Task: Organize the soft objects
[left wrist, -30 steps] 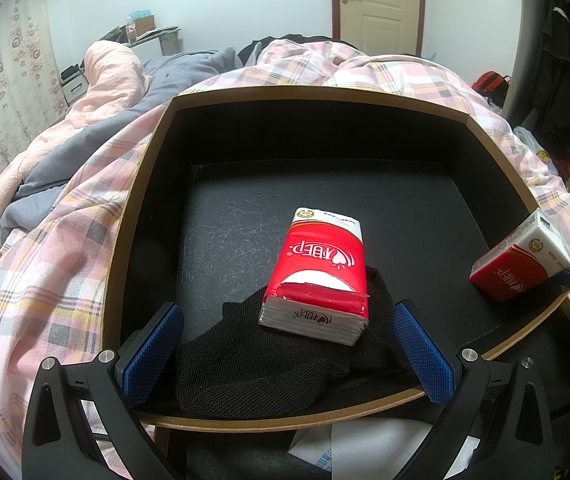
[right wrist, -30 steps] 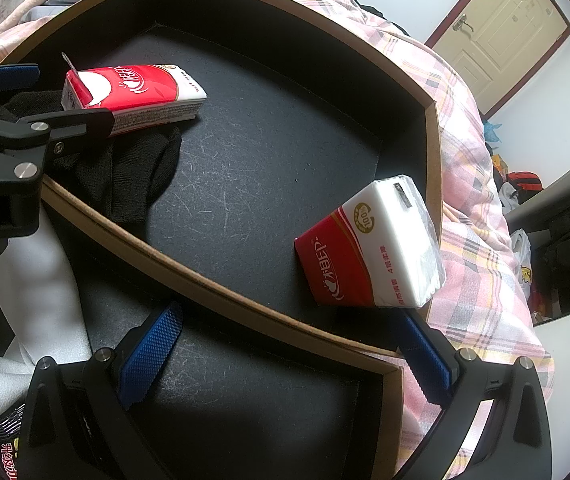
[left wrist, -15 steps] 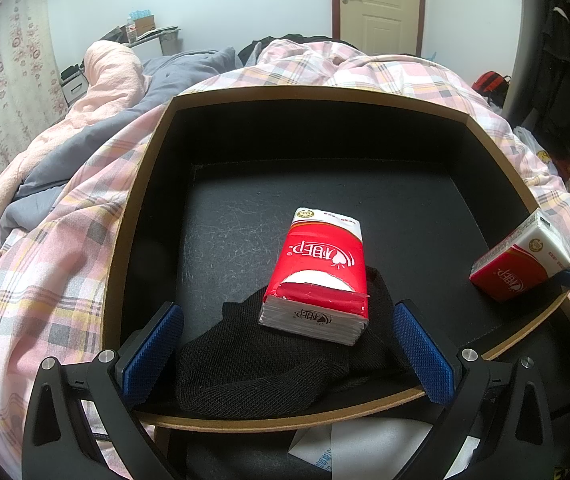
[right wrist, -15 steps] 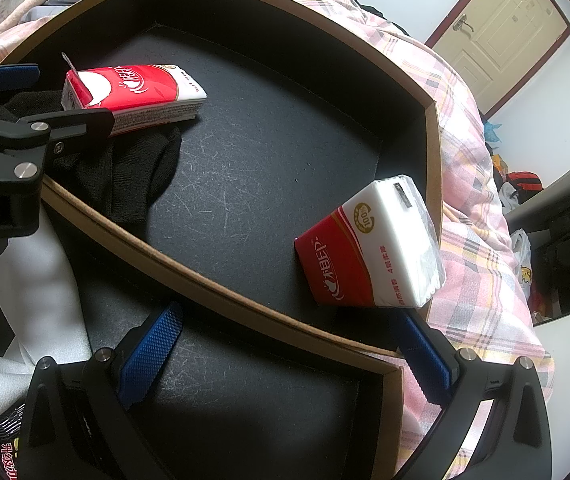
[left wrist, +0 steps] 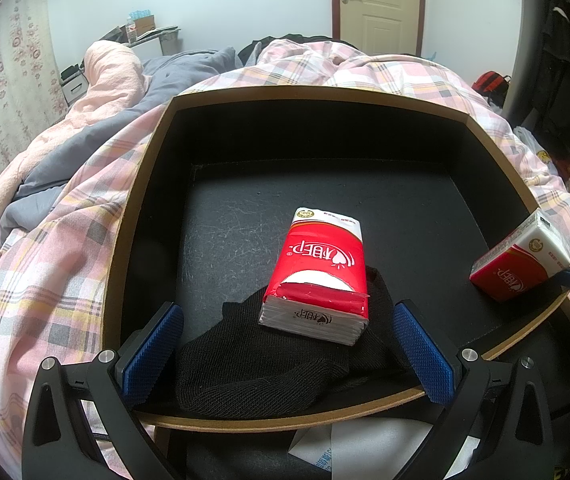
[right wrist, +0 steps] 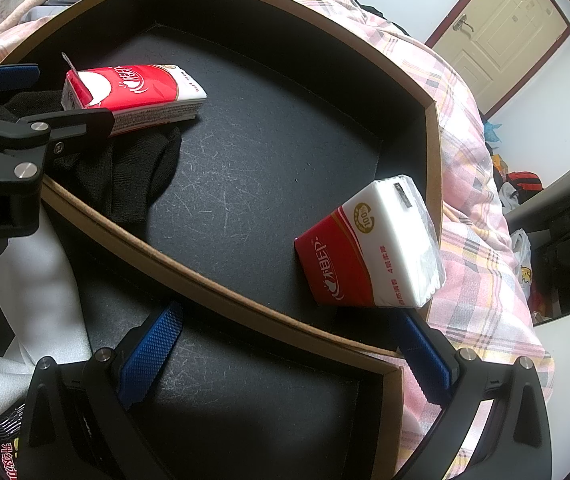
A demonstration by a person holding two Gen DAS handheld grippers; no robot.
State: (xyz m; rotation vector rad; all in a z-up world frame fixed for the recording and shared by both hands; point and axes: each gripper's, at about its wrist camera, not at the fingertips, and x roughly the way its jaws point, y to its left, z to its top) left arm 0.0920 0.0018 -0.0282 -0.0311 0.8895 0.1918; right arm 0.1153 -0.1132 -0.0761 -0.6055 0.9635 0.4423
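A black box with a brown rim lies on the bed. Inside, an opened red and white tissue pack rests partly on a black sock at the near edge. My left gripper stands open around both, with its fingers apart from them. A second, sealed tissue pack sits tilted in the box's right corner, against the tip of my right gripper's right finger. The right gripper is open over the near rim, holding nothing. The first pack and sock also show there.
A pink plaid quilt surrounds the box, with grey bedding behind. A second black compartment lies nearer, with white packaging to its left. A door and a red bag stand far back.
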